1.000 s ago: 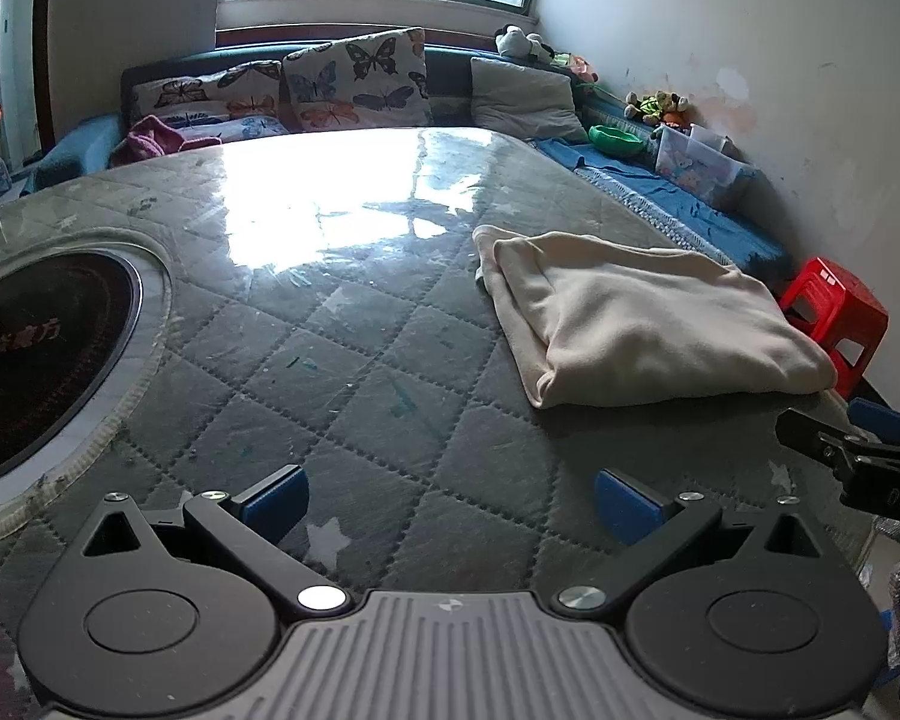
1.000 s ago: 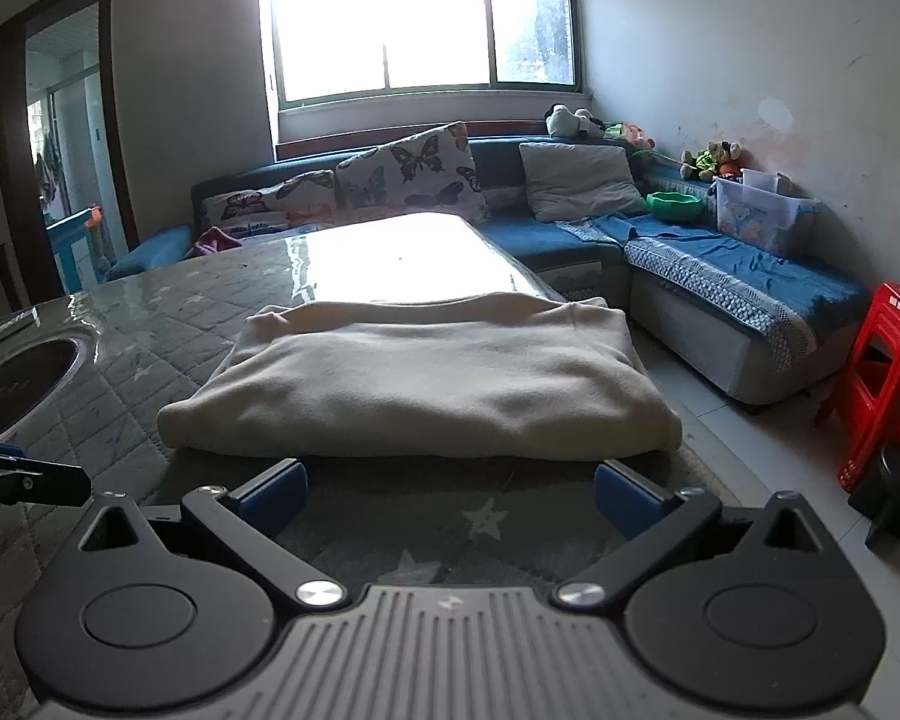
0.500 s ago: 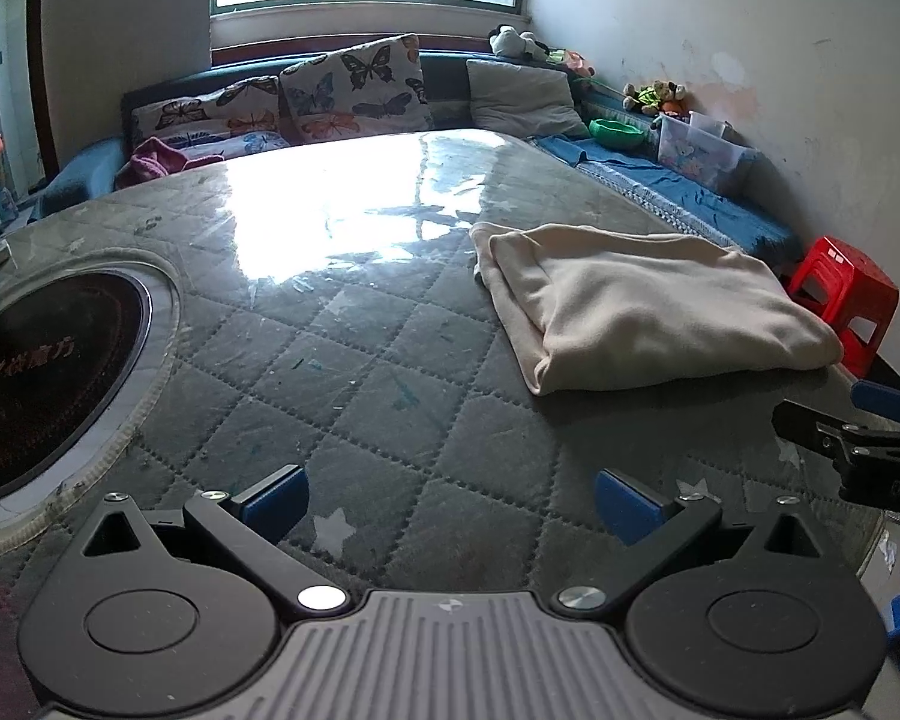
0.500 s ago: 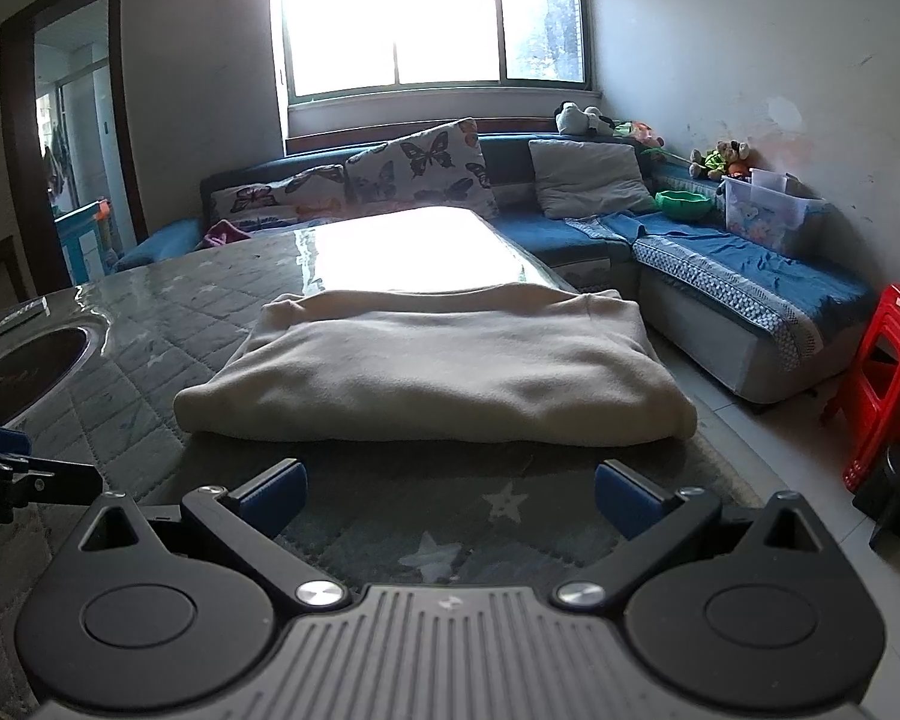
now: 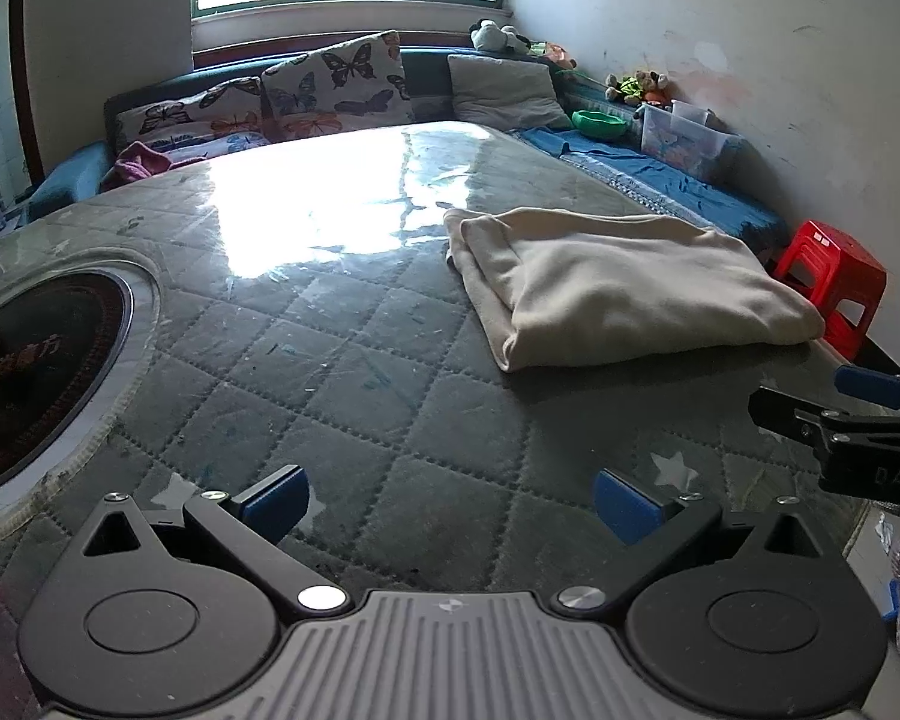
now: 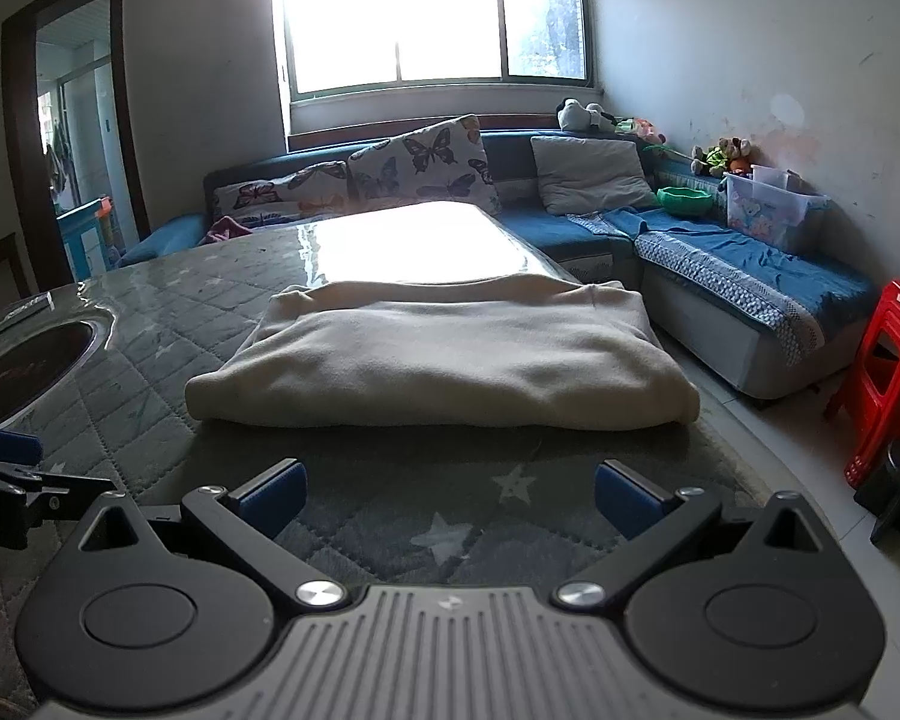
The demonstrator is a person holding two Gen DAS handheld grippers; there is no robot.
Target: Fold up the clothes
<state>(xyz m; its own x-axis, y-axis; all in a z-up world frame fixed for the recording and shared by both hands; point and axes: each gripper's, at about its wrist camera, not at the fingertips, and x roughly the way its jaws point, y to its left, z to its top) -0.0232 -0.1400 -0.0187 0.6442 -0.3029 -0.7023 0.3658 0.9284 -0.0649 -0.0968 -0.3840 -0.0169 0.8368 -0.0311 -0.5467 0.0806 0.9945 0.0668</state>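
Observation:
A cream garment lies folded into a thick rectangle on the quilted table, at the right in the left wrist view and straight ahead in the right wrist view. My left gripper is open and empty, over the table well short and left of the garment. My right gripper is open and empty, a short way in front of the garment's near fold. The right gripper's tip shows at the right edge in the left wrist view.
The table has a grey quilted cover under clear plastic, with a round inset cooktop at left. A blue sofa with cushions wraps the far side. A red stool stands on the floor at right.
Both grippers have drawn back and risen a little from the garment, so it sits farther off in both views. The garment has not moved. Both jaws stay open.

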